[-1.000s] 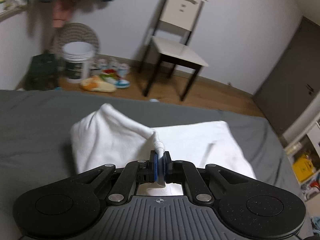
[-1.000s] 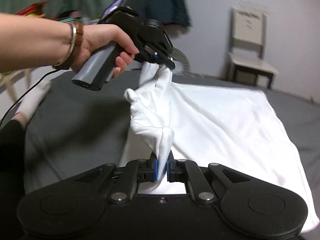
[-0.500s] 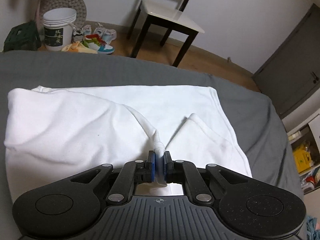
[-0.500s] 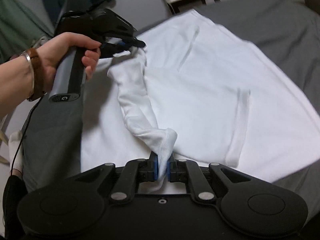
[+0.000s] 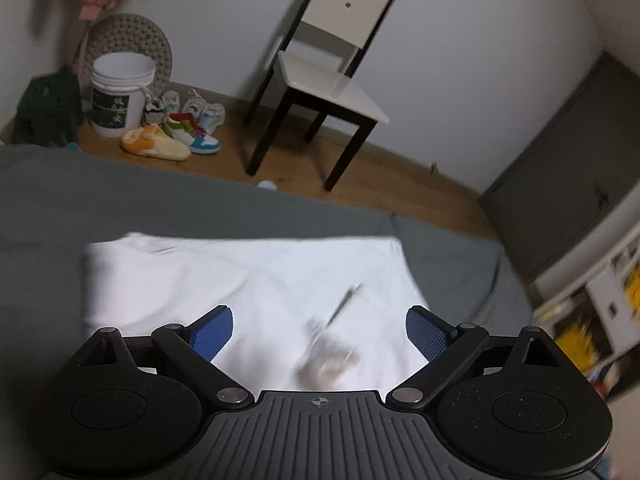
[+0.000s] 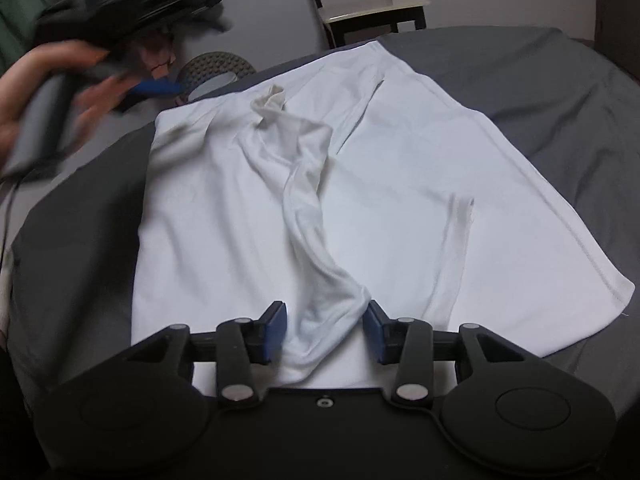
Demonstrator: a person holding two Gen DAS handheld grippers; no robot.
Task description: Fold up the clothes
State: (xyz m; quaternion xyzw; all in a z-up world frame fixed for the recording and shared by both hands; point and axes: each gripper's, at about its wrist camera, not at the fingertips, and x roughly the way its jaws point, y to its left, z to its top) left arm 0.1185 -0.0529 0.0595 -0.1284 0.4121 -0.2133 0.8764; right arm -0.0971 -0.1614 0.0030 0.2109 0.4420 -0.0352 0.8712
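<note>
While both grippers stand with their jaws apart, neither one holds any cloth. Nearest in the right wrist view, the right gripper (image 6: pixel 325 330) has its blue pads on either side of a bunched ridge of fabric, and the right pad seems to touch it, but the jaws do not press on it. This ridge belongs to the white garment (image 6: pixel 224 216), which lies spread on the grey bed (image 6: pixel 540 92). The ridge runs from between the pads away toward the middle of the garment and ends in a small crumpled tip (image 6: pixel 270 102). On both sides of the ridge the cloth is mostly flat, with a hem line on the right side.

Further back on the left, a hand (image 6: pixel 24 92) holds the left gripper (image 6: pixel 160 87) above the bed edge; it is blurred, and one blue pad shows.

From the left wrist view, the left gripper (image 5: pixel 319 334) is wide open, hanging over the same white garment (image 5: pixel 248 276). Between the pads there is a blurred greyish crease on the cloth. Beyond the garment comes the grey bed (image 5: pixel 120 200), then the wooden floor (image 5: pixel 384 172). On the floor stand a chair (image 5: pixel 332 80) with dark legs and white seat, some coloured shoes (image 5: pixel 180 136), a white bucket (image 5: pixel 120 96) and a round grey mat (image 5: pixel 128 38) leaning on the wall. A grey door (image 5: pixel 580 176) is on the right.
</note>
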